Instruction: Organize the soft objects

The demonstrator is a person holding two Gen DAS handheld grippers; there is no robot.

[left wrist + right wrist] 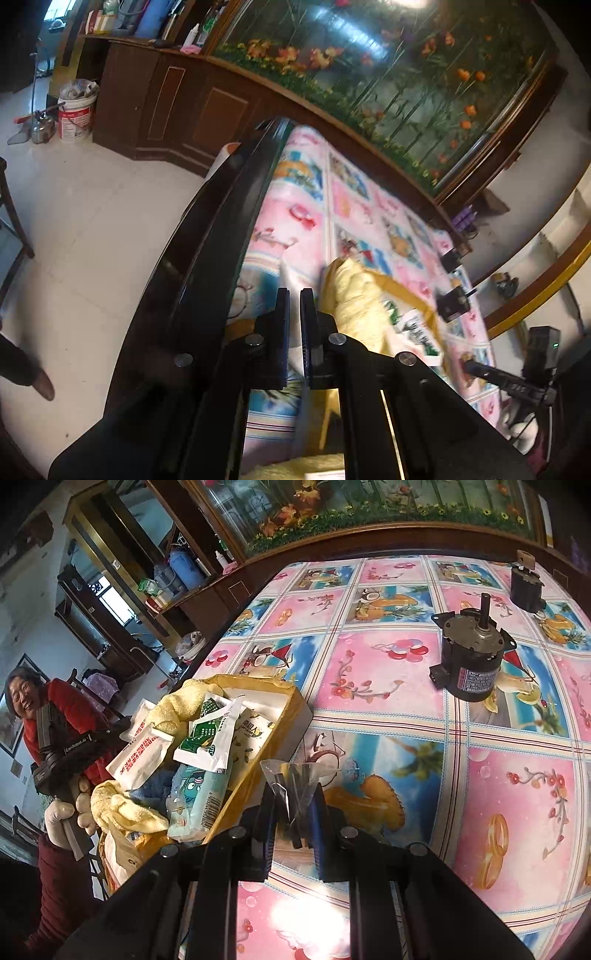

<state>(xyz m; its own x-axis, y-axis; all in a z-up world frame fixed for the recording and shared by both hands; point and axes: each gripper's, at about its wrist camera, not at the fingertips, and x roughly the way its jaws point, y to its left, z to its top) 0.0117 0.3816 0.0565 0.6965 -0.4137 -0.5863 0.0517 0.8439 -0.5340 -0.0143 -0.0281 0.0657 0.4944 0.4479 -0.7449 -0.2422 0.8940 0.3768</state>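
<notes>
An open yellow cardboard box (291, 716) sits at the left edge of the table, which is covered with a pink and blue cartoon cloth (388, 664). The box holds a yellow towel (125, 812), white packets (140, 753), a tissue pack (199, 797) and a blue cloth. My right gripper (293, 812) is beside the box's right wall, shut on a small clear plastic bag (291, 779) with dark pieces in it. My left gripper (294, 306) is over the table's edge, left of the yellow towel (351, 295), its jaws shut with only a thin slit between them. I see nothing between them.
Two dark electric motors (472, 653) (524, 587) stand on the cloth to the right. A person in red (62, 709) is at the left, a gloved hand (59, 816) on a gripper handle. A dark wooden rail (221, 240) borders the table; tiled floor (92, 221) and a bucket (75, 114) lie beyond.
</notes>
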